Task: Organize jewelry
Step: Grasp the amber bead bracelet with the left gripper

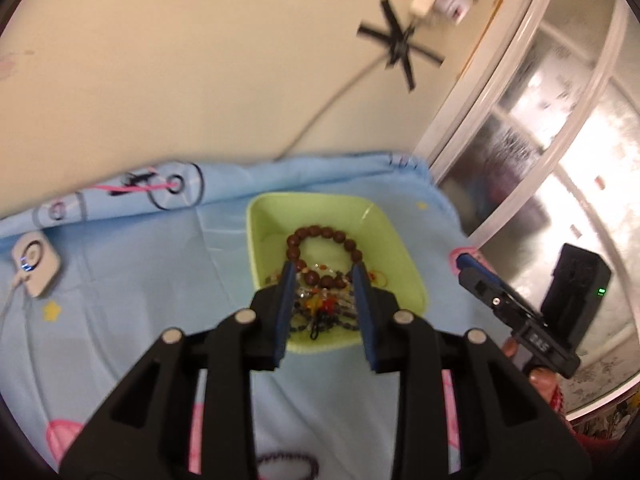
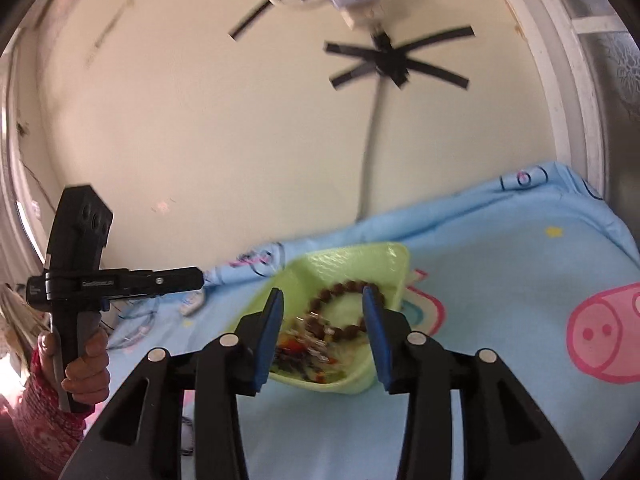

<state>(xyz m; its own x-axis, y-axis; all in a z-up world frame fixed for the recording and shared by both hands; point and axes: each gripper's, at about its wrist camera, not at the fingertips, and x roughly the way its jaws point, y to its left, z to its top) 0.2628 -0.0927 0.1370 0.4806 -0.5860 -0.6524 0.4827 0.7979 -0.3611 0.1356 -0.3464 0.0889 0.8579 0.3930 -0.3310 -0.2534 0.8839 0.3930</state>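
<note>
A light green tray [image 1: 253,248] sits on the blue cloth and holds a brown wooden bead bracelet [image 1: 320,234] and a tangled pile of mixed bead jewelry [image 1: 320,304]. My left gripper [image 1: 323,270] hovers over the tray's near half, open, with nothing between its blue pads. In the right wrist view the same tray [image 2: 360,258], bracelet [image 2: 348,286] and pile [image 2: 304,346] lie beneath my right gripper [image 2: 321,292], which is open and holds nothing. Each gripper shows in the other's view: the right one [image 1: 466,261] at the tray's right, the left one [image 2: 198,277] at its left.
A blue cartoon-print cloth [image 1: 160,280] covers the surface up to a cream wall. A small white device [image 1: 36,264] with a cable lies at the far left. A black-taped cable [image 1: 400,44] runs down the wall. A white-framed window [image 1: 500,120] borders the right. A hand [image 2: 86,364] grips the left handle.
</note>
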